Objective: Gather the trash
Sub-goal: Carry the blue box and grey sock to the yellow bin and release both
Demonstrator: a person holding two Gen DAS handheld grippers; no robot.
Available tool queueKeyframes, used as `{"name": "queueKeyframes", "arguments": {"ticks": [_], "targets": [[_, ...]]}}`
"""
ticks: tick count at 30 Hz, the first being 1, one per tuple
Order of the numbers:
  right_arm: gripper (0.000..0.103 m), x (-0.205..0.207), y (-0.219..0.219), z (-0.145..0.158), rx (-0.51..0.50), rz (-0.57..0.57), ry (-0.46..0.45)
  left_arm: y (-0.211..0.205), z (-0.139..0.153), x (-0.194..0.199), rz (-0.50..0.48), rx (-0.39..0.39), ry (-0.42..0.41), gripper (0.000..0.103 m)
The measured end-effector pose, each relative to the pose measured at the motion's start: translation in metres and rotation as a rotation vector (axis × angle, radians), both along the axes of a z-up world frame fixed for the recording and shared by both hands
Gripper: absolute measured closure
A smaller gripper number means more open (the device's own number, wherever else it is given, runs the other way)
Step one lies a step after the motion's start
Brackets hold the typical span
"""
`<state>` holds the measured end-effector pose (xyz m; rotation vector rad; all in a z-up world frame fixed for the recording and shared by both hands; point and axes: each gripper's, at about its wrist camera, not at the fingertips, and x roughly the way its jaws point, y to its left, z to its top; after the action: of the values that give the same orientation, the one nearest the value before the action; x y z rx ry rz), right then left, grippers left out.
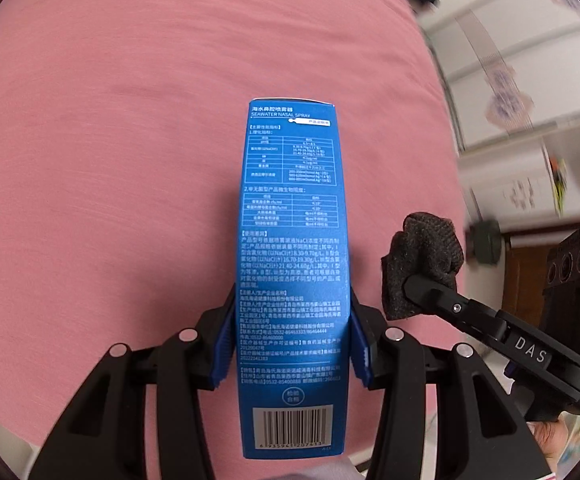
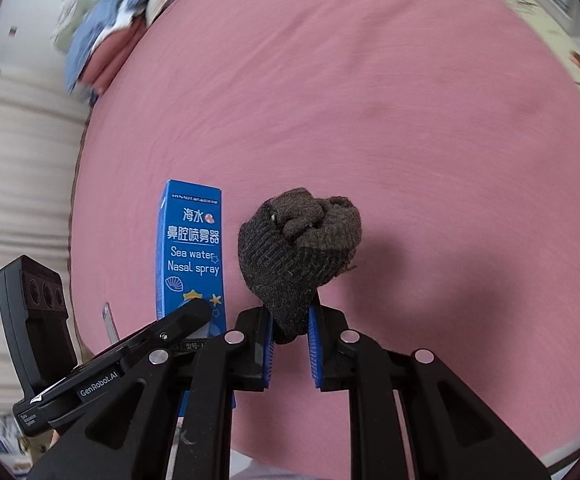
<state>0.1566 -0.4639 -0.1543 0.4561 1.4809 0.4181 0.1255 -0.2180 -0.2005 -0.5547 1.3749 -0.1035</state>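
Left claw (image 1: 292, 344) clamps a tall blue cardboard nasal-spray box (image 1: 292, 264) and right claw (image 2: 292, 348) clamps a balled dark grey knitted sock (image 2: 300, 248), both above the pink bedsheet (image 1: 110, 120).

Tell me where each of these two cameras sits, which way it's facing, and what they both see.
Left wrist: sits on the left gripper, looking down along its fingers at the blue nasal spray box it clamps, over the pink bedsheet; the right gripper's arm shows at right.
Right wrist: sits on the right gripper, looking down at the dark rolled sock it pinches; the left gripper shows at lower left.
Shared: box, sock, bedsheet, each other's gripper.
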Motion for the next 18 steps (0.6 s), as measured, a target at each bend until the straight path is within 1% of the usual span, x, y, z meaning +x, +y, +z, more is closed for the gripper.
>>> {"name": "queueKeyframes", "arguments": {"ticks": [3,5,8,11,13,15,18], "targets": [[0.089,-0.017,-0.031,0.007,-0.001,-0.065,-0.006,-0.049,0.005,-0.004,-0.082,-0.007,0.007,0.056],[0.089,-0.027,-0.061,0.01,-0.001,-0.113,-0.007,-0.081,0.007,-0.009,-0.13,-0.011,0.015,0.056],[0.089,-0.033,-0.091,0.013,-0.02,-0.16,-0.017,-0.128,0.01,-0.009,-0.208,-0.007,0.016,0.056],[0.089,-0.042,-0.131,0.012,-0.019,-0.214,-0.018,-0.181,0.013,-0.002,-0.272,-0.011,0.014,0.056],[0.089,-0.045,-0.164,0.012,-0.019,-0.25,-0.019,-0.208,0.014,0.004,-0.312,-0.014,0.008,0.056],[0.089,-0.046,-0.188,0.014,-0.016,-0.283,-0.022,-0.244,0.015,0.009,-0.355,-0.008,0.005,0.056],[0.088,-0.045,-0.227,0.015,-0.028,-0.333,-0.033,-0.296,0.013,0.025,-0.406,-0.019,0.012,0.056]]}}
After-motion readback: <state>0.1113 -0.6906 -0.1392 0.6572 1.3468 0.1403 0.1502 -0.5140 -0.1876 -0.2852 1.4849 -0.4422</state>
